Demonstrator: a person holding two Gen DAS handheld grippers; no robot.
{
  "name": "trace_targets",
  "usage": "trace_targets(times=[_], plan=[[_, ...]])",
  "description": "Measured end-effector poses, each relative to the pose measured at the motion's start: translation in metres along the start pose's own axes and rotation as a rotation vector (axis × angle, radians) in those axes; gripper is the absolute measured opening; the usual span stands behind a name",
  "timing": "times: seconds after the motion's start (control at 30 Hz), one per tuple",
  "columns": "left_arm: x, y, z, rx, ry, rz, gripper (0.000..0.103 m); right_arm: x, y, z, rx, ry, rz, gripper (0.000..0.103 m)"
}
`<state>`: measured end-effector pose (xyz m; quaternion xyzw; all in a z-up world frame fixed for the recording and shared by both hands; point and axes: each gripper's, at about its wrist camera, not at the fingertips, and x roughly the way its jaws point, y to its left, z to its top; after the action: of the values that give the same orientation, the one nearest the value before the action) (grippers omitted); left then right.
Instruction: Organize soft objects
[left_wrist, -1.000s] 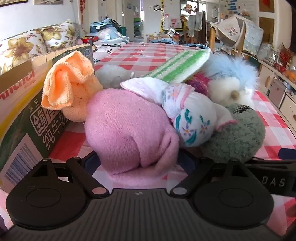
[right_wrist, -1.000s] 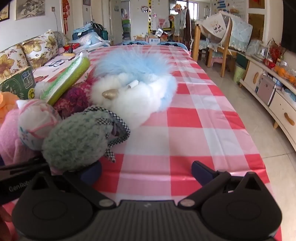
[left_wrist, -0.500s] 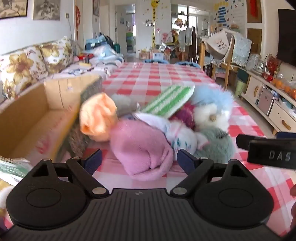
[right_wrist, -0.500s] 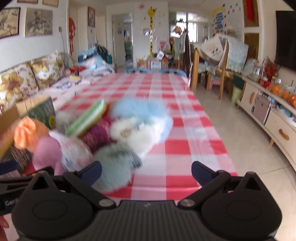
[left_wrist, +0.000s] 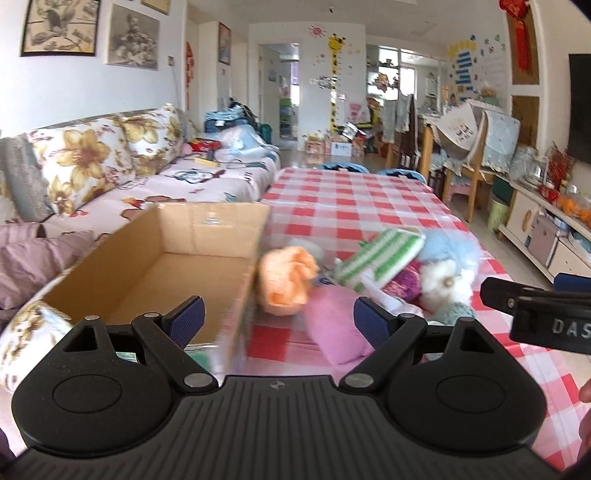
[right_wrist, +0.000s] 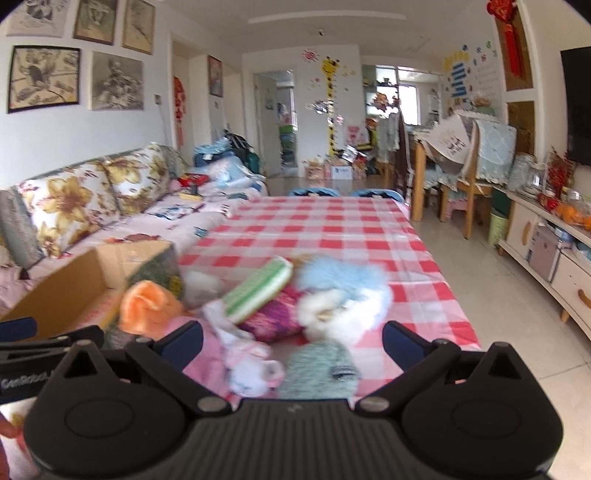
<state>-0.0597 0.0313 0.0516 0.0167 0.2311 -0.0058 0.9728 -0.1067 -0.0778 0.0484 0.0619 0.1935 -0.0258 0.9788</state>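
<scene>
While nothing was gripped, both sets of tongs were held raised above the near edge of the desk (right_wrist: 417, 258): the left tongs (left_wrist: 277, 317) were spread wide, and the right tongs (right_wrist: 292, 341) likewise. Just beyond them, the soft things were heaped together, presumably so that each could be picked off in turn: a pink sock (left_wrist: 332, 325), an orange cloth (left_wrist: 286, 280), a green striped sponge (left_wrist: 380, 258) and a blue fluffy toy (right_wrist: 343, 295). Beside the heap, an open cardboard box (left_wrist: 162, 266) was stood empty, apparently to receive them.

home living room: floral sofa (left_wrist: 92, 162)
</scene>
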Motion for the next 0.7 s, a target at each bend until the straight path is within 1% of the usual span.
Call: trace_targets(times=[0.1,0.3,0.47,0.7], plan=[[-0.005,-0.001,-0.001,-0.004,-0.018,0.023,0.103,-0.009,0.015,0.001,-0.017,-0.024,0.034,0.102],[-0.008,-0.003,-0.007,-0.020,-0.048,0.064,0.103,-0.022,0.047,0.001,-0.091,-0.054,0.063,0.102],[-0.009,-0.002,-0.007,-0.045,-0.069,0.086,0.103,-0.030,0.062,-0.006,-0.108,-0.062,0.094,0.102],[-0.008,-0.004,-0.007,-0.060,-0.089,0.104,0.103,-0.044,0.072,-0.013,-0.124,-0.083,0.134,0.102]])
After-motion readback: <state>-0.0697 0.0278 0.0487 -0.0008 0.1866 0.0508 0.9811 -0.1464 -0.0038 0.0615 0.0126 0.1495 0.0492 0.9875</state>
